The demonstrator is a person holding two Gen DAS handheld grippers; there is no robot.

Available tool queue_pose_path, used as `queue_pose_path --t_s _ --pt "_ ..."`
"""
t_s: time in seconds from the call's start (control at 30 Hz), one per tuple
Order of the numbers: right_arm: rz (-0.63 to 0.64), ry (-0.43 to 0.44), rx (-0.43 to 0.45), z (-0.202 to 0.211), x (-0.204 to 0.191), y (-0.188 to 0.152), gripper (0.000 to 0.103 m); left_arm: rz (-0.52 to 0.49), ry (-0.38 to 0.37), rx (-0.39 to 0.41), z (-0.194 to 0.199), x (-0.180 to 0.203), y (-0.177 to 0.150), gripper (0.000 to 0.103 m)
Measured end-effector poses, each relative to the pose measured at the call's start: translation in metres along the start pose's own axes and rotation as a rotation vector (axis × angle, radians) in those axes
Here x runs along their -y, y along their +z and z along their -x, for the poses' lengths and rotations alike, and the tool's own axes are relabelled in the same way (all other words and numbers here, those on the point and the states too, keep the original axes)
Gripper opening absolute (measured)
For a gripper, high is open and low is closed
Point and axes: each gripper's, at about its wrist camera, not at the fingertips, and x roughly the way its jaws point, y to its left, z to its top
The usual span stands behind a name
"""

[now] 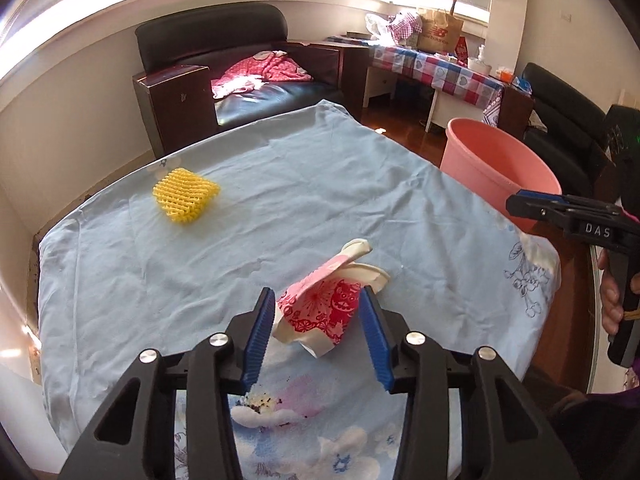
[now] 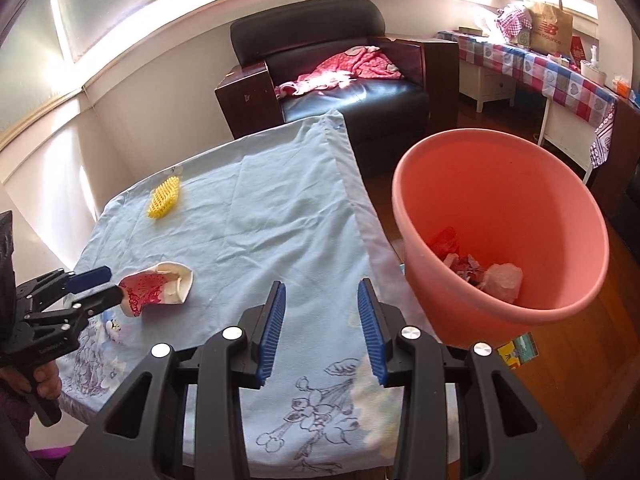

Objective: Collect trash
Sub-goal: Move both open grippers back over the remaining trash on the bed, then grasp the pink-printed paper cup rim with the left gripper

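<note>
A crushed paper cup (image 1: 326,304) with red print lies on the blue cloth-covered table (image 1: 280,184). My left gripper (image 1: 318,300) is open, its blue pads on either side of the cup, not closed on it; the right wrist view shows the same cup (image 2: 158,286) and gripper (image 2: 108,282). A yellow foam net (image 1: 185,195) lies at the far left of the table, also seen in the right wrist view (image 2: 164,198). My right gripper (image 2: 322,292) is open and empty above the table's right edge, beside the pink bin (image 2: 500,184).
The pink bin (image 1: 500,168) stands on the floor right of the table and holds some trash (image 2: 476,268). A black armchair (image 1: 240,76) with pink clothing stands behind the table. A checked-cloth side table (image 1: 436,66) is at the back right.
</note>
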Motion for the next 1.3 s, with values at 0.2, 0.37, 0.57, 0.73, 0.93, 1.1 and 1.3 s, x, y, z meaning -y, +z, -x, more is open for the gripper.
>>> queue_pose_path --t_s 0.2,0.37,0.57,0.73,0.93,1.1,1.3 --pt "0.012 0.000 -0.023 -0.009 -0.007 0.001 0.038 -0.046 -0.002 -0.022 -0.021 -0.003 0.009 0.039" --pt "0.035 0.013 -0.038 -0.016 -0.015 0.006 0.038 -0.053 -0.014 -0.047 -0.032 -0.009 0.015 0.021" --pt "0.115 0.065 -0.045 -0.029 -0.047 0.023 0.038 0.041 -0.026 -0.030 -0.026 -0.026 0.010 0.006" --pt "0.182 0.172 -0.062 -0.050 -0.090 0.042 0.038 0.178 -0.009 0.024 -0.001 -0.051 -0.001 0.006" --pt "0.238 0.286 -0.091 -0.093 -0.150 0.071 0.038 0.283 0.059 0.053 0.019 -0.076 -0.023 0.006" --pt "0.234 0.317 -0.136 -0.142 -0.188 0.094 0.038 0.357 0.063 0.062 0.026 -0.095 -0.035 0.006" --pt "0.249 0.252 -0.162 -0.188 -0.214 0.108 0.038 0.417 0.051 0.059 0.028 -0.114 -0.045 0.006"
